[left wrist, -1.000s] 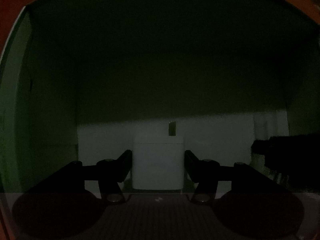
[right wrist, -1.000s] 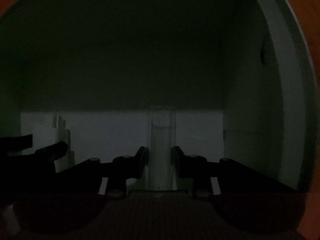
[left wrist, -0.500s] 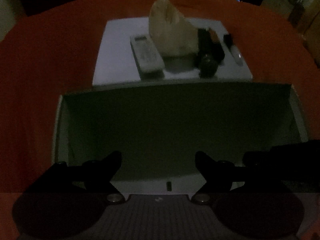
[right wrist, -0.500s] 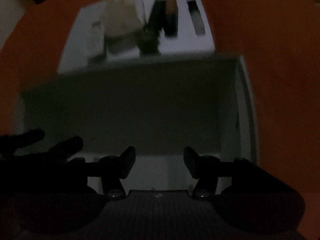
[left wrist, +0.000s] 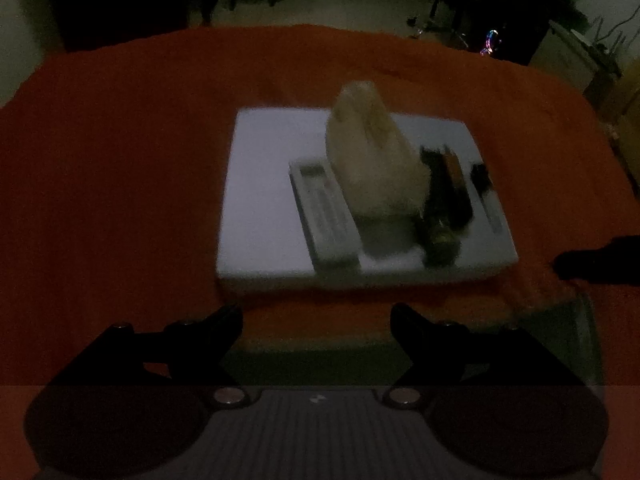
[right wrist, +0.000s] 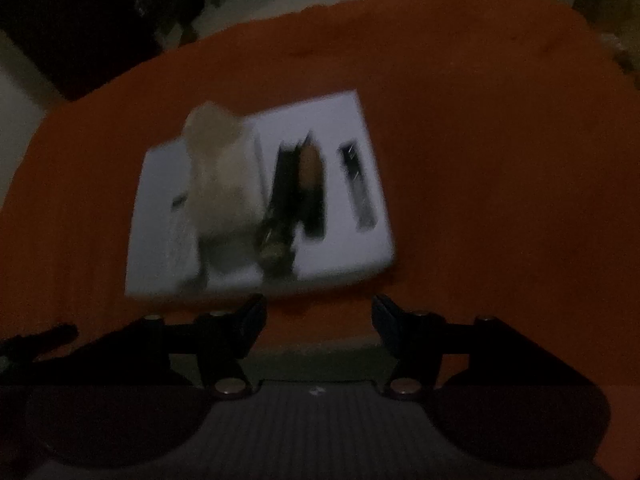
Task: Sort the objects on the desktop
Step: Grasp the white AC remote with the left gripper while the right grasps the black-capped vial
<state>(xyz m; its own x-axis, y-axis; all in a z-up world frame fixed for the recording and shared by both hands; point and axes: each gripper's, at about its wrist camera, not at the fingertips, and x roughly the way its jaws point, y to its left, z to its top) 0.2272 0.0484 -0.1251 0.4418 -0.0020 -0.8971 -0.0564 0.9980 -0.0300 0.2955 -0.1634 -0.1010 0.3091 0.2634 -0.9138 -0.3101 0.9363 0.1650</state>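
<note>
A white tray [left wrist: 264, 168] lies on the orange tablecloth ahead. On it are a white remote control [left wrist: 324, 216], a cream plush lump [left wrist: 372, 160], a dark cylindrical thing [left wrist: 440, 224], a brown-and-black case [left wrist: 456, 184] and a small dark stick [left wrist: 484, 188]. The tray [right wrist: 360, 184] and the plush lump [right wrist: 224, 172] also show blurred in the right wrist view. My left gripper [left wrist: 316, 320] is open and empty, short of the tray. My right gripper [right wrist: 318, 316] is open and empty too.
The far rim of a grey-white box [left wrist: 584, 320] shows just below both grippers. The other gripper's dark finger [left wrist: 600, 260] reaches in at the right of the left wrist view. The orange cloth [right wrist: 500, 160] covers the table; dim room furniture lies beyond.
Both grippers let go of a white charger and a clear tube inside the box, then rose and pulled back out. They now look over the box rim at the tray.
</note>
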